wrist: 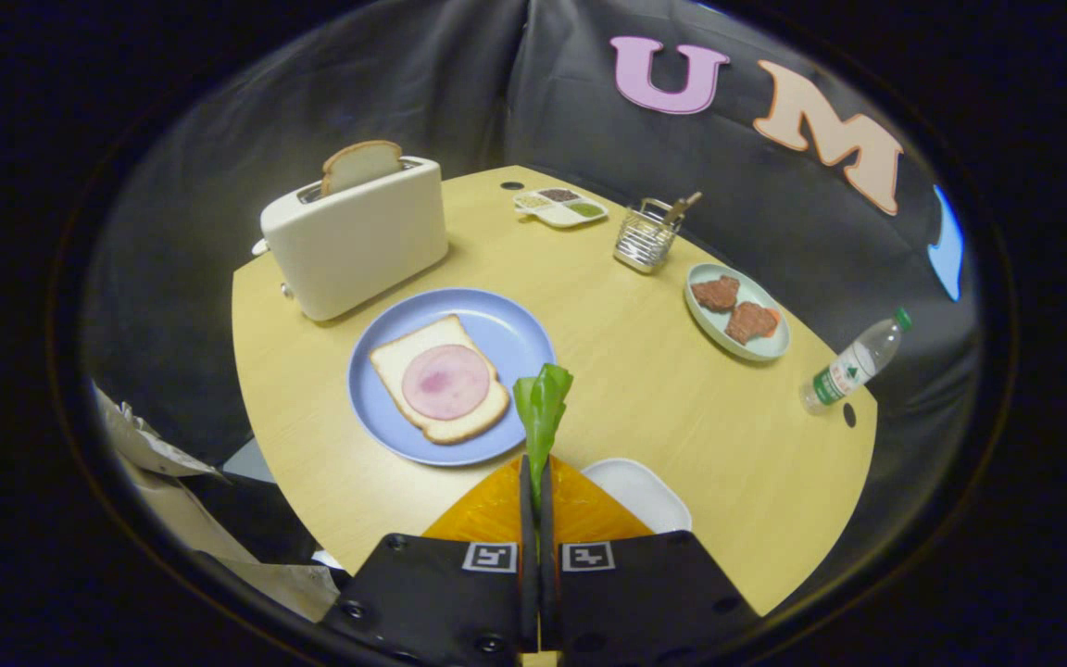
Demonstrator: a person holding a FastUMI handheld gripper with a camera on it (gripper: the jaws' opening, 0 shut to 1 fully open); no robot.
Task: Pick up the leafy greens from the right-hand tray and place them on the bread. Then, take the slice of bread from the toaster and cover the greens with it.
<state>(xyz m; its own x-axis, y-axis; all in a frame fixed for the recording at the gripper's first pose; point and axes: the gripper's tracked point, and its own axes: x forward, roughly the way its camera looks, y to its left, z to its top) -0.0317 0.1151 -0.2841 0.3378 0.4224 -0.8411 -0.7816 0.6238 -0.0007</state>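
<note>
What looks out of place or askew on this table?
The water bottle beyond the meat plate appears tilted at the table's edge, though the fisheye lens may exaggerate this. The gripper is shut on the leafy greens.

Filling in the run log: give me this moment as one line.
gripper: shut on leafy greens | greens: lifted, beside blue plate | bread: ham on top, no greens | toaster: slice still in slot
</note>
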